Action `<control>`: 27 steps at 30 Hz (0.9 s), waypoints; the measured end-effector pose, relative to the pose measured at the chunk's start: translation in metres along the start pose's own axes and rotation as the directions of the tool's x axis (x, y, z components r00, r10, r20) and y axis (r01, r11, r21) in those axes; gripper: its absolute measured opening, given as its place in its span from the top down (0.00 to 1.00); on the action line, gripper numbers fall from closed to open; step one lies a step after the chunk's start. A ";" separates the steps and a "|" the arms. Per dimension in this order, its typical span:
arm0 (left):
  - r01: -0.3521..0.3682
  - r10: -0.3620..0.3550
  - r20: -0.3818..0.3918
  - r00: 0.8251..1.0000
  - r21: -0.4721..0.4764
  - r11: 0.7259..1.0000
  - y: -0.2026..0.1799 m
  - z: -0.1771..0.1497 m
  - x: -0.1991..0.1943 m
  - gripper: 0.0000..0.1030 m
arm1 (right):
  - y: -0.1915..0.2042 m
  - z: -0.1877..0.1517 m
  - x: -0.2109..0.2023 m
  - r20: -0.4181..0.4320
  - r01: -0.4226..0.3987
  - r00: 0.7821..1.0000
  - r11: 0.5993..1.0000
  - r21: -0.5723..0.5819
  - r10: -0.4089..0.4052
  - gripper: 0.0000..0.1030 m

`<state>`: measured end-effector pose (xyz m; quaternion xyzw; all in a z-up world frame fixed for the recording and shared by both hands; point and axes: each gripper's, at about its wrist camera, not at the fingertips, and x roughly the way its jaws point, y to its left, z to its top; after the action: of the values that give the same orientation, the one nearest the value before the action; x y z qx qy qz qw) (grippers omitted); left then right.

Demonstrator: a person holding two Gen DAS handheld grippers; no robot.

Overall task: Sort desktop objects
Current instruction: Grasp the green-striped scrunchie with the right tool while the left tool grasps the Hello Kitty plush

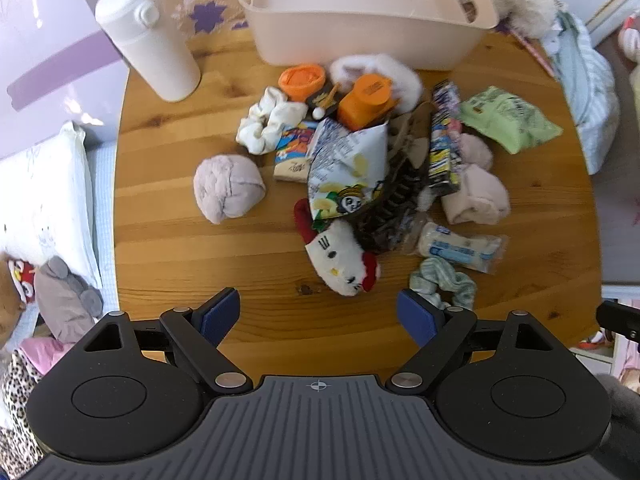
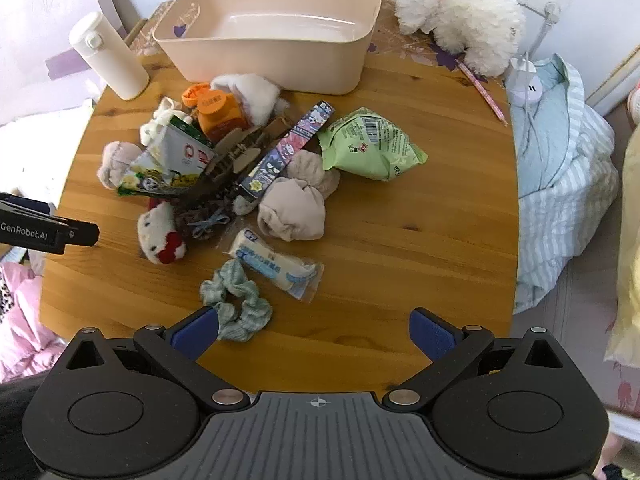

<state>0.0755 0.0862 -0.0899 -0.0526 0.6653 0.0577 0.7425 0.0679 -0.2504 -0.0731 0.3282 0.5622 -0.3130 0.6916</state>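
Note:
A heap of small things lies mid-table: a white cat plush (image 1: pixel 340 264) (image 2: pixel 160 238), a snack bag with a panda (image 1: pixel 348 168), an orange bottle (image 1: pixel 364 100) (image 2: pixel 218 114), a green pouch (image 1: pixel 508 122) (image 2: pixel 370 146), a green scrunchie (image 1: pixel 442 282) (image 2: pixel 236 300), rolled socks (image 1: pixel 228 190) (image 2: pixel 292 210). An empty beige bin (image 1: pixel 360 12) (image 2: pixel 272 28) stands behind. My left gripper (image 1: pixel 318 318) hangs open above the table's near side, just short of the plush. My right gripper (image 2: pixel 314 334) is open too, its left fingertip beside the scrunchie, nothing between the pads.
A white flask (image 1: pixel 148 40) (image 2: pixel 108 58) stands at the back left. A fluffy white toy (image 2: pixel 460 20) and a pink pencil (image 2: pixel 482 92) lie at the back right. Striped bedding (image 2: pixel 560 160) borders the table's right edge; pillows and clothes (image 1: pixel 48 200) lie left.

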 end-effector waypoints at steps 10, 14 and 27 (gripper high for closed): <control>0.055 -0.058 -0.022 0.998 -0.138 0.989 0.011 0.004 0.052 0.16 | 0.015 0.004 0.059 0.009 -0.038 0.999 0.992 -0.120 0.039 0.00; 0.053 -0.051 0.019 0.999 -0.131 0.990 0.013 0.003 0.072 0.16 | 0.024 -0.002 0.086 -0.007 -0.046 0.999 0.989 -0.142 0.046 0.00; 0.121 -0.093 0.106 0.990 -0.292 0.949 0.032 -0.004 0.111 0.16 | 0.064 -0.017 0.125 0.045 -0.092 0.993 0.941 -0.325 0.113 0.07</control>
<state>0.0784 0.1193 -0.2007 -0.1972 0.6106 0.1193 0.7576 0.1313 -0.2067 -0.1919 0.2297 0.5658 -0.1906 0.7686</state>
